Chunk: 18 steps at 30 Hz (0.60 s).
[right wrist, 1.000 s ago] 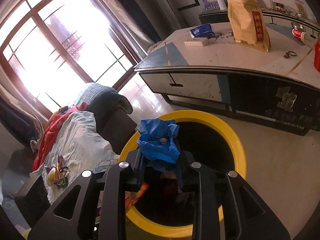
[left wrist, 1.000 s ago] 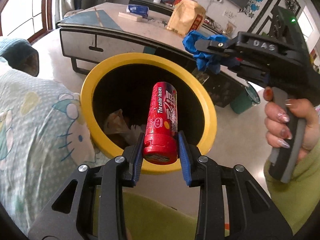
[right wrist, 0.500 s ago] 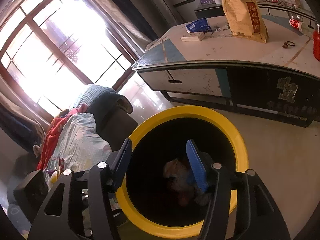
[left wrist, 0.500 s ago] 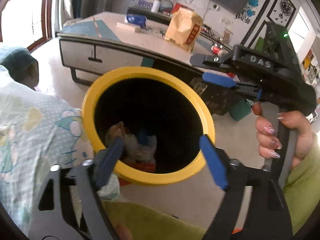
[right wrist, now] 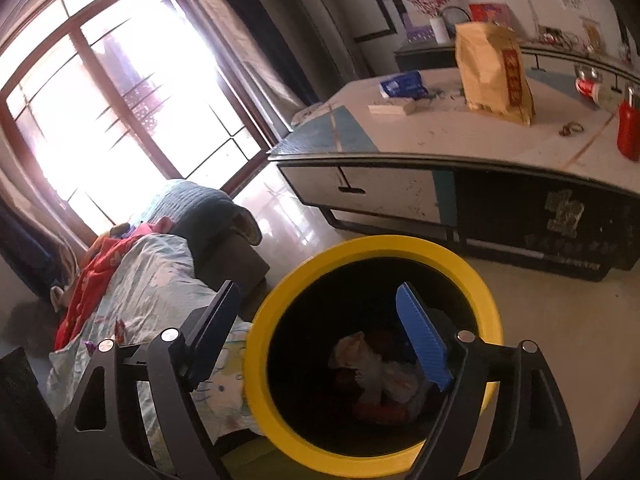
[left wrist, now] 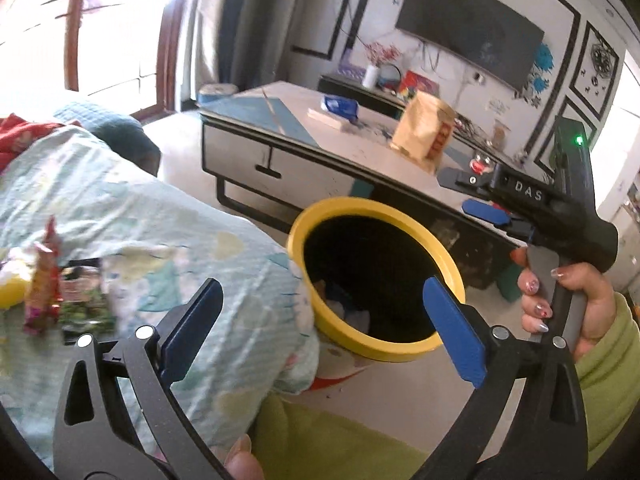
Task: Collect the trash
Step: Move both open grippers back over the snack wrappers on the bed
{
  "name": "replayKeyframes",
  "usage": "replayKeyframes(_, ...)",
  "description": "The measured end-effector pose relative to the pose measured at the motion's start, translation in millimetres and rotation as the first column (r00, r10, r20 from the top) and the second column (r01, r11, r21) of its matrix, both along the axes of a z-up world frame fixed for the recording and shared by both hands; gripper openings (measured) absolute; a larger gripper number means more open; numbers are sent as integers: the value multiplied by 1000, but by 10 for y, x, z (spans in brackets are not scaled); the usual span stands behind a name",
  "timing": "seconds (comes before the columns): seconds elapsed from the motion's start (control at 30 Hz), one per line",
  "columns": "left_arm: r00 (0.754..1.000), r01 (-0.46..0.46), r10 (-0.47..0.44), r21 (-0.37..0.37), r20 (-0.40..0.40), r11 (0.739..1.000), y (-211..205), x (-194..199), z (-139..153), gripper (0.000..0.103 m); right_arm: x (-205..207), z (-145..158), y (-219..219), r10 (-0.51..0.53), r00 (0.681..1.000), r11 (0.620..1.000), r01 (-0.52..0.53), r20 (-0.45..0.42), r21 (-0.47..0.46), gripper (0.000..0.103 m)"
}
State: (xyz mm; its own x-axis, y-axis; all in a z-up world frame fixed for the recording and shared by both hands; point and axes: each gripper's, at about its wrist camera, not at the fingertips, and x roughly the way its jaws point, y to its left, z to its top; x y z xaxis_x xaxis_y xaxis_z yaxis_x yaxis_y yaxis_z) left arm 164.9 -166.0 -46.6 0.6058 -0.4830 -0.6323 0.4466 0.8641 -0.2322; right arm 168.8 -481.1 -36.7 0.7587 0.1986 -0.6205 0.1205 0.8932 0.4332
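Both loads gone since a second ago: red can and blue wad now lie in the yellow-rimmed bin (right wrist: 276,420). Left gripper (left wrist: 320,328): spread, empty, swung toward the bed. Right gripper (right wrist: 320,336): spread, empty, over the bin mouth. Remaining trash: wrappers (left wrist: 60,300) on the bedcover (left wrist: 160,232), probably snack packets, blurred; left of the left gripper, which is nearer.

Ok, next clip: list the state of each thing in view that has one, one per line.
left hand-held gripper: open, holding nothing
right hand-held gripper: open, holding nothing, above the bin
yellow-rimmed trash bin: upright, lidless, trash at the bottom
snack wrappers: lying on the bedding, not collected
cabinet drawer: shut
wall TV: off
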Motion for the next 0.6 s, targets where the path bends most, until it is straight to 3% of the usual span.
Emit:
replayKeyframes(0.2,998,-51,52,-40,32,998,260,-96,87,92,-51,160,310,58,998,997,-57,39,-45,80)
replayKeyframes(0.6,978,-162,164,-25,127,987,746,-331,252,92,-129,293,890,171,984,983,-166,51,-83,83)
